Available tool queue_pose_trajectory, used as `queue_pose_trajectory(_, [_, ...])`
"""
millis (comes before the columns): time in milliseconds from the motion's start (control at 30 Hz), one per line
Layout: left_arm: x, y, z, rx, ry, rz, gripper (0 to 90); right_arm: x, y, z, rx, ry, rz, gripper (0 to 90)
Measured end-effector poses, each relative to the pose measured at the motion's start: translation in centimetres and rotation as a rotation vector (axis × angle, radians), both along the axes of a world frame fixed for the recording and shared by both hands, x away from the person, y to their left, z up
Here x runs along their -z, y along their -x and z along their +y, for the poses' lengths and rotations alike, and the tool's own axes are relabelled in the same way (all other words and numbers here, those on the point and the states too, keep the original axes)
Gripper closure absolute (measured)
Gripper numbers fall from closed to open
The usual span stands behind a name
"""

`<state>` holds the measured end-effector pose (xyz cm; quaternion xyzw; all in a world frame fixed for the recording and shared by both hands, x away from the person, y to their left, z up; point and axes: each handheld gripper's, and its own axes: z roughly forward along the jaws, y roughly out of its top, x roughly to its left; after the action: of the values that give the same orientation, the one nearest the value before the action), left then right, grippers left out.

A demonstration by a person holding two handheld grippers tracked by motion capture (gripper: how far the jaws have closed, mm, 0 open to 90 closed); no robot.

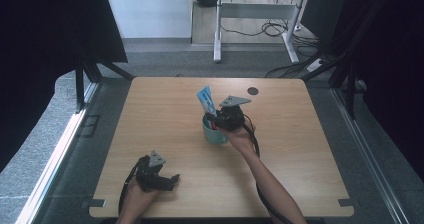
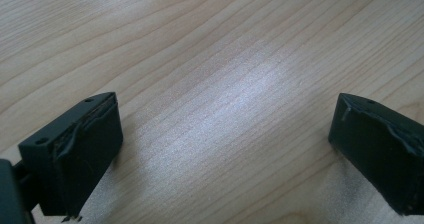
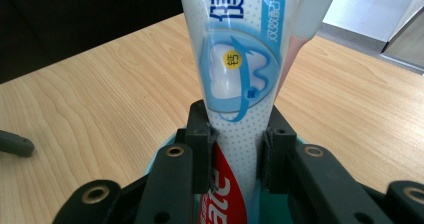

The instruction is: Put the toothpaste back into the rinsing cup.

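Nearest the lens: right tool point(image 3: 235, 156) clamped on toothpaste tube point(image 3: 235, 84), pads pinching the tube's flat body low down, just above a teal cup point(image 3: 165, 154). Pink toothbrush point(image 3: 300, 34) leaning just beside the tube, possibly touching. Tube upright, lower end inside the cup, cup near the middle of the table point(image 3: 75, 94).

Step in hand, judged: seating or lifting the tube at the cup. Best kept vertical, moved straight along the cup's axis, slowly; squeeze light to avoid pushing paste; watch for snagging the toothbrush or tipping the cup.

Left tool point(image 2: 225, 149) wide apart, holding nothing, low over bare wood; could steady the cup.

High view: cup point(image 1: 215, 131) and tube point(image 1: 206, 100) mid-table, right tool point(image 1: 220, 116) above, left tool point(image 1: 167, 180) well apart near the front edge. Right gripper view alone gives the pinch and the tube's print.
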<state>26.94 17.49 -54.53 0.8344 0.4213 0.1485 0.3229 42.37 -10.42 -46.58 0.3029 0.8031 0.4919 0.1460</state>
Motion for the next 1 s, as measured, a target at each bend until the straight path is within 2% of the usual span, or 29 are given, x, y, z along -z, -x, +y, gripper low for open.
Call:
queue_pose_trajectory(267, [0.01, 0.0, 0.0, 0.0, 0.0, -0.001, 0.8, 0.66, -0.03, -0.25, -0.004, 0.011, 0.018, 69.9])
queue_pose_trajectory(333, [0.01, 0.0, -0.01, 0.0, 0.0, -0.001, 0.8, 0.79, -0.02, -0.49, -0.003, -0.007, 0.025, 70.0])
queue_pose_trajectory(633, [0.01, 0.0, -0.01, 0.0, 0.0, -0.001, 0.8, 0.83, -0.2, -0.68, 0.004, -0.016, 0.039, 68.3])
queue_pose_trajectory(1000, [0.01, 0.0, -0.01, 0.0, 0.0, -0.001, 0.7, 0.94, -0.2, -0.59, 0.0, 0.011, 0.039, 63.2])
